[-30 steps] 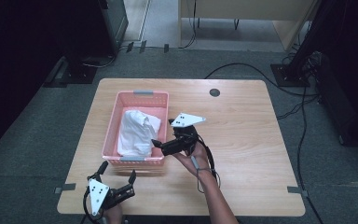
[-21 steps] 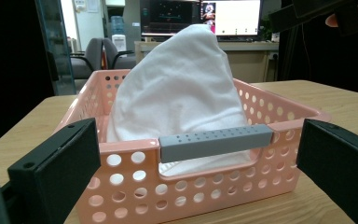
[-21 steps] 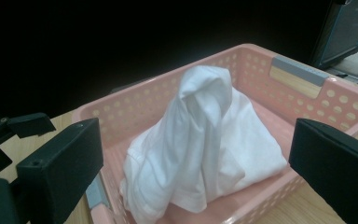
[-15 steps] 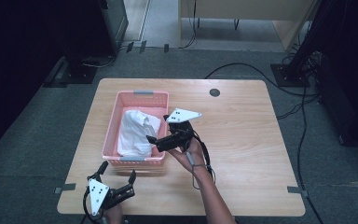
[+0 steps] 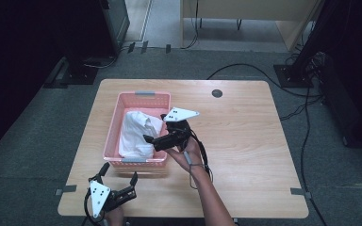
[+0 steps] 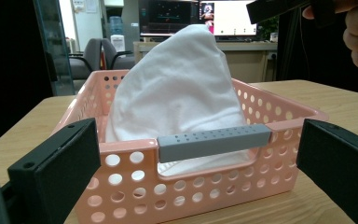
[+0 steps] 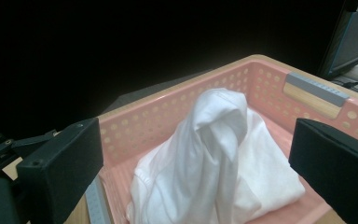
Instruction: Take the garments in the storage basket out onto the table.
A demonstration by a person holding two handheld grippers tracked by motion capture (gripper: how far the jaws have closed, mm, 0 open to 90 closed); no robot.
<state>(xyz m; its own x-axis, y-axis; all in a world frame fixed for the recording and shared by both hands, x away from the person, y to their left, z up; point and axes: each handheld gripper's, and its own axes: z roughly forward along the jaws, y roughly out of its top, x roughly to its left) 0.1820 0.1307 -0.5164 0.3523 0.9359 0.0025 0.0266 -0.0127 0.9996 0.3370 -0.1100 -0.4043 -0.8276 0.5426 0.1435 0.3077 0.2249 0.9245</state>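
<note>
— On the wooden table (image 5: 245, 141), what is seen around the pink basket (image 5: 114, 127)?

— A perforated pink basket is set on the left half of the table, and a white cloth (image 5: 136, 132) is piled inside it. In the left gripper view the cloth (image 6: 177, 88) is heaped into a peak well above the basket's rim (image 6: 279, 109), behind the grey handle (image 6: 214, 142) on the near wall.

— Where is the right gripper placed relative to the basket?

— The right gripper (image 5: 153, 140) is held by a hand (image 5: 186, 153) just over the basket's right wall, with its jaws pointed across the cloth. In the right gripper view its jaws are spread wide, one to each side of the cloth (image 7: 214, 158), and nothing is gripped between them. The cloth's raised fold is seen standing up between the jaws but apart from both.

— And the left gripper?

— The left gripper (image 5: 118, 176) is held low at the table's near edge, just in front of the basket's near wall. Its jaws are also opened wide and nothing is held; in its own view the near wall and grey handle are framed between them, untouched.

— Is anything else seen near the basket?

— A dark round cap (image 5: 217, 93) is set into the tabletop, well beyond the basket's far right corner. Black cables (image 5: 306, 117) are laid on the grey floor past the table's right side.
</note>
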